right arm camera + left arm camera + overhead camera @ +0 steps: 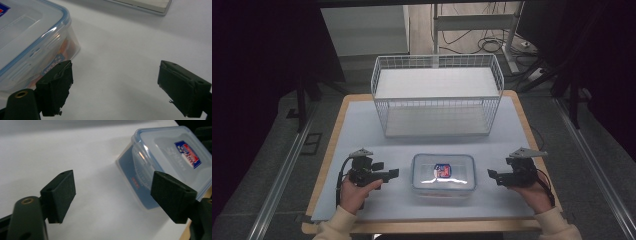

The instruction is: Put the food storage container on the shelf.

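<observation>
- A clear plastic box (443, 174) with a blue-edged snap lid lies flat on the near middle of the table, lid up, with a red and blue label (442, 171) at the centre of the lid.
- In the left gripper view the box (165, 162) shows a blue printed band on its side wall; in the right gripper view something orange shows through the wall (32, 47), though what it is cannot be made out.
- The left gripper (393, 173) sits just to the left of the box, pointing at its short side, close but not touching. Its jaws stand wide apart with nothing between them (113, 195).
- The right gripper (491, 175) sits just to the right of the box, pointing at the opposite short side, with a small gap. Its jaws are also wide apart and hold nothing (115, 85).
- A hand (354, 192) holds the left gripper and another hand (534, 195) holds the right one; cream sleeves come in from the bottom edge.
- Behind the box, well apart from it, a white wire basket (437, 65) stands on the far part of the table.
- The table (362, 130) has a pale sheet over it and a wooden edge showing around the sheet.
</observation>
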A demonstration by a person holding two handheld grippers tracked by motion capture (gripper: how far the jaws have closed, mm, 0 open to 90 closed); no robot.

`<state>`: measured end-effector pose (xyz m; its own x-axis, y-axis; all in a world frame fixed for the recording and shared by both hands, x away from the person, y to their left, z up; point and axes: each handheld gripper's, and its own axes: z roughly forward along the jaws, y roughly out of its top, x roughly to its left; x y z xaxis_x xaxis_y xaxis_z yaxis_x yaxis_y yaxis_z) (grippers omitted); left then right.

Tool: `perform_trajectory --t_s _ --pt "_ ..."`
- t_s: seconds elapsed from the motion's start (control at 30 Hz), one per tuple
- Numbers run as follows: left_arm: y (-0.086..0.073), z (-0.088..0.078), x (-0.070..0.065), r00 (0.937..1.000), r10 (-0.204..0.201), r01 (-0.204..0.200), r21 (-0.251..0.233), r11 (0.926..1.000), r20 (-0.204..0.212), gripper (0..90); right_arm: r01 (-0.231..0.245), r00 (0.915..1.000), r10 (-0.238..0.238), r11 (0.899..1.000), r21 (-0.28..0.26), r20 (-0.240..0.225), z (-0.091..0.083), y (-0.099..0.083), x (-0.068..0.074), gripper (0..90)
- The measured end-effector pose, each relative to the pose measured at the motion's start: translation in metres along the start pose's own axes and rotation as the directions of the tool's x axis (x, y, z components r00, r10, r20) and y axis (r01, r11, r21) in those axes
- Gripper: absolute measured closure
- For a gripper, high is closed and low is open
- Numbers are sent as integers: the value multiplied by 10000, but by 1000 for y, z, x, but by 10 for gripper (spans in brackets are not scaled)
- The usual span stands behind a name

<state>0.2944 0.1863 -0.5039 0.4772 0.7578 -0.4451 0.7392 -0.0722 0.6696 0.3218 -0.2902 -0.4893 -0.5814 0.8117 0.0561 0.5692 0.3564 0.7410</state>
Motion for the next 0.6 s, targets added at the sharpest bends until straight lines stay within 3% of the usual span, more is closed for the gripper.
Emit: perform_trajectory --t_s 0.17,0.2,0.23,0.3,0.43,0.6 --pt "4 9 -5 9995 -58 53 152 9999 325 169 -65 9999 64 9999 -96 -84 -5 -1 1 131" --pt "6 15 -6 9975 -258 242 241 9994 665 168 -79 9998 76 9998 -173 -167 -7 1 2 131" --pt "6 15 -6 9975 -258 242 241 9994 665 167 -91 9998 88 9998 -183 -185 -8 1 3 131" --pt "10 26 -6 9928 -540 499 409 9979 1072 166 -63 9997 60 9999 -138 -230 -8 0 4 130" --pt "9 33 -12 9925 -438 364 666 9971 1144 149 -44 9998 43 10000 -40 -210 -7 -2 4 131" --pt "8 43 -20 9826 -726 557 1015 9933 1712 140 10 9997 -13 9999 -146 -230 -8 3 6 131"
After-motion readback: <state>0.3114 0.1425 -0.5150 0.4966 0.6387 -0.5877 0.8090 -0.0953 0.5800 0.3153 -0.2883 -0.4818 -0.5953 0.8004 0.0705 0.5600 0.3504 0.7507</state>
